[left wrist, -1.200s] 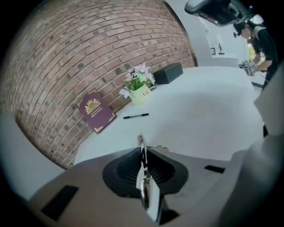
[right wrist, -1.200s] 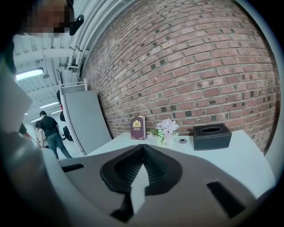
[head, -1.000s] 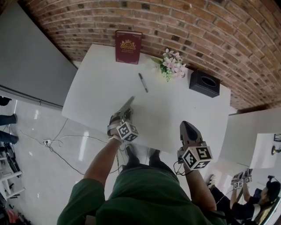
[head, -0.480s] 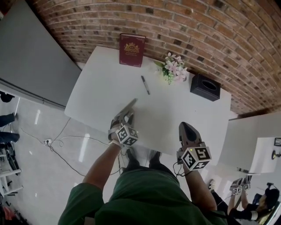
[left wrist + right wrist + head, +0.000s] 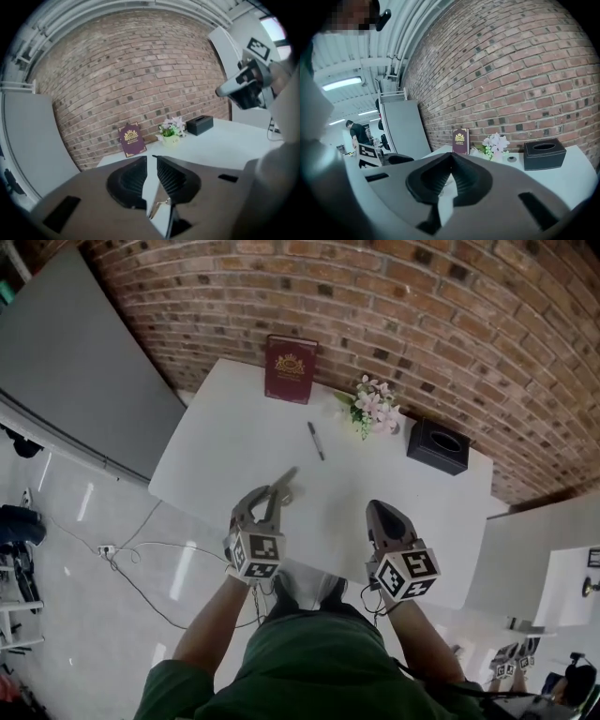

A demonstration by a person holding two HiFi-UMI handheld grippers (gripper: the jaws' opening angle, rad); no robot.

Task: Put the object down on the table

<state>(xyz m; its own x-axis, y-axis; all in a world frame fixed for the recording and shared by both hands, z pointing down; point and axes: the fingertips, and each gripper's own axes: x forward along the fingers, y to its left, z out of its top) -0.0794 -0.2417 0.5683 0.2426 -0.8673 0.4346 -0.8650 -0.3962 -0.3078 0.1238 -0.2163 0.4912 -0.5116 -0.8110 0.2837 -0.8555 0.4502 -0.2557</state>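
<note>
a flat grey strip (image 5: 286, 479) lies on the white table (image 5: 225, 446) near its front left edge, pointing toward 1 o'clock. the left gripper (image 5: 266, 495) hangs above the strip's near end. in the left gripper view its jaws (image 5: 151, 159) have just been closing and now stand a narrow slit apart, pinching nothing; only white tabletop shows through the slit. the right gripper (image 5: 380, 507) hovers over the table's front edge at the strip's 3 o'clock, well apart from it, with its jaws (image 5: 451, 154) pressed together at the tips.

from the strip, a dark pen (image 5: 316, 441) lies at 1 o'clock, the nearest thing and clear of it. a maroon book (image 5: 290, 369) stands upright against the brick wall (image 5: 375, 296) at 12 o'clock. a small pot of pink and white flowers (image 5: 375, 409) sits at 1 o'clock beyond the pen, and a black tissue box (image 5: 437, 445) at 2 o'clock by the wall. a grey panel (image 5: 75, 352) leans at 10 o'clock off the table, and a cable (image 5: 141, 540) runs over the floor at 8 o'clock.

the book's cover bears a gold crest with lettering too small to read. each gripper's cube shows black-and-white square markers.
</note>
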